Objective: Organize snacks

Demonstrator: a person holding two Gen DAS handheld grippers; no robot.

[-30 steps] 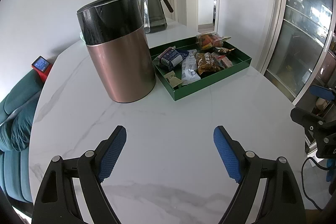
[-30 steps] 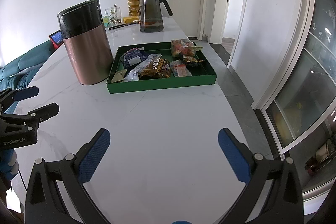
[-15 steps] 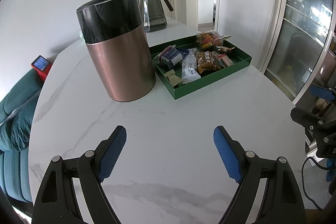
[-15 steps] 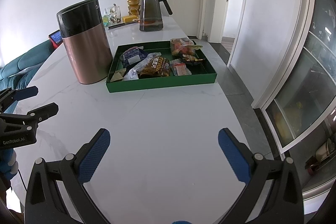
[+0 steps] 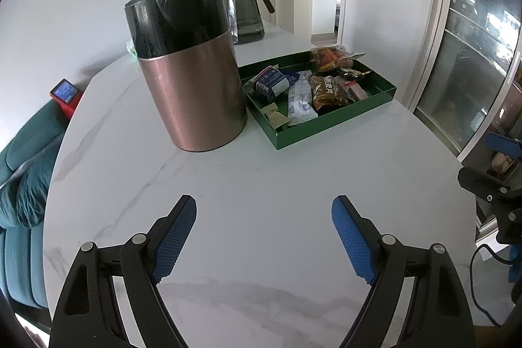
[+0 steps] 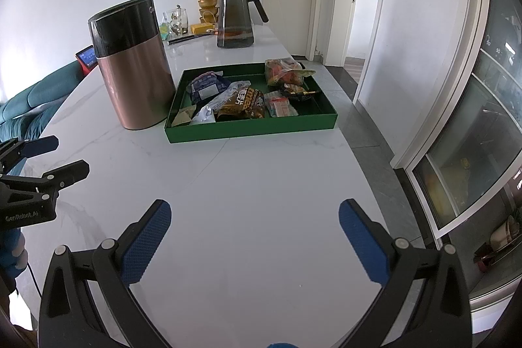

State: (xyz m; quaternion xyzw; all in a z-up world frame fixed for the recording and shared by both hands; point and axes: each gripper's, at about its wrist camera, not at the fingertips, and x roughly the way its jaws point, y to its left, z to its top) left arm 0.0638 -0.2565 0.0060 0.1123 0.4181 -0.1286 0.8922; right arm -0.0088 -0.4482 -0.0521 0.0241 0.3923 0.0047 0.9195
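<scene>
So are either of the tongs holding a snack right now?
No. Left tongs and right tongs are both open and empty above the table.

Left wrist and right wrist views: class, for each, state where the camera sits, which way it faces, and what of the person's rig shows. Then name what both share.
Left wrist: sits on the left gripper, low over the marble table, facing the copper bin; the right gripper shows at the right edge.
Right wrist: sits on the right gripper, facing the green tray; the left gripper shows at the left edge.
Shared: bin, tray of snacks, glass kettle, table.
</scene>
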